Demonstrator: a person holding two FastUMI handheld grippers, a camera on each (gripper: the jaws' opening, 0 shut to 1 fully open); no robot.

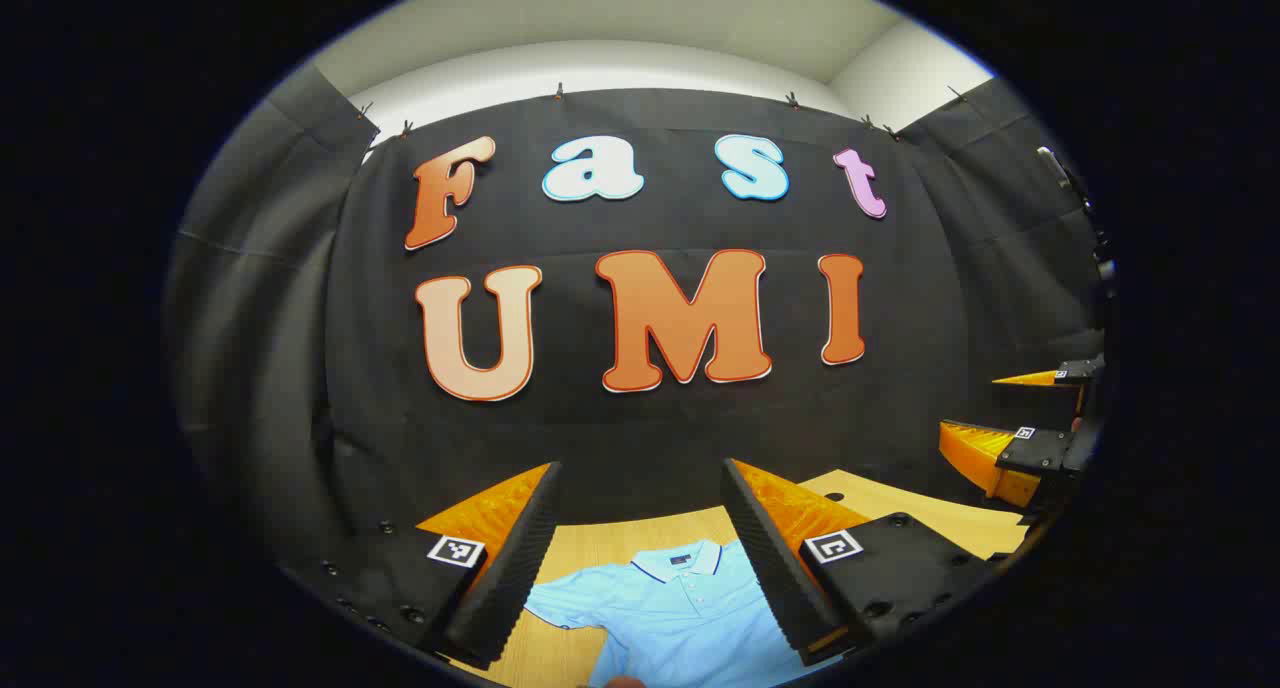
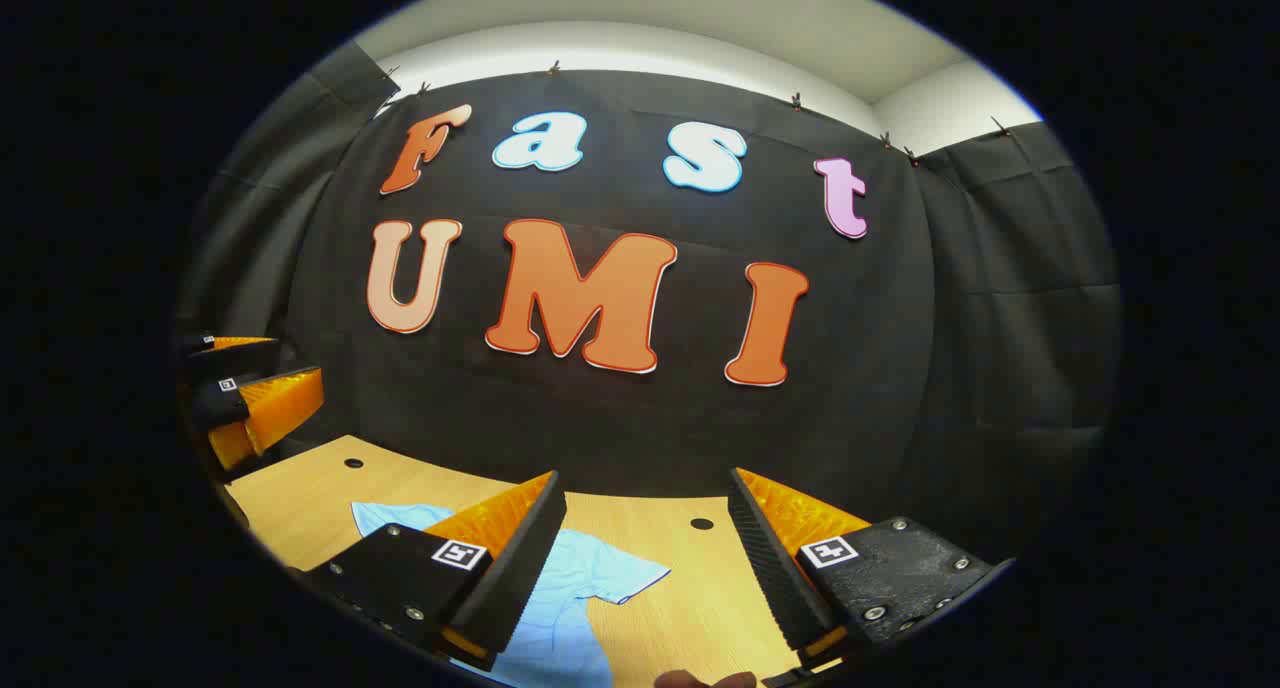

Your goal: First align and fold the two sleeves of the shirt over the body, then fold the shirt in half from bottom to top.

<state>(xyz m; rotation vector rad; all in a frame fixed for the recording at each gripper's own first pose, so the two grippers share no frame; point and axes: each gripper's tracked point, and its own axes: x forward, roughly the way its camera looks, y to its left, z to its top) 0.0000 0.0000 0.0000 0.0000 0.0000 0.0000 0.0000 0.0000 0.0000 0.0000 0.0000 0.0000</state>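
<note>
The shirt [image 1: 675, 608] is plain light blue with a thin darker line edging its collar, the table [image 2: 300, 498] it lies on is pale yellowish wood grain with small dark holes, the booth wall [image 1: 640, 418] is black cloth, and the ceiling [image 1: 620, 18] is off-white.

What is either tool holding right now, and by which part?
Nothing. Left tool and right tool are both open above the table; the shirt lies flat, ungripped.

Bare table [image 2: 690, 608] right of shirt [image 2: 590, 578].
</note>
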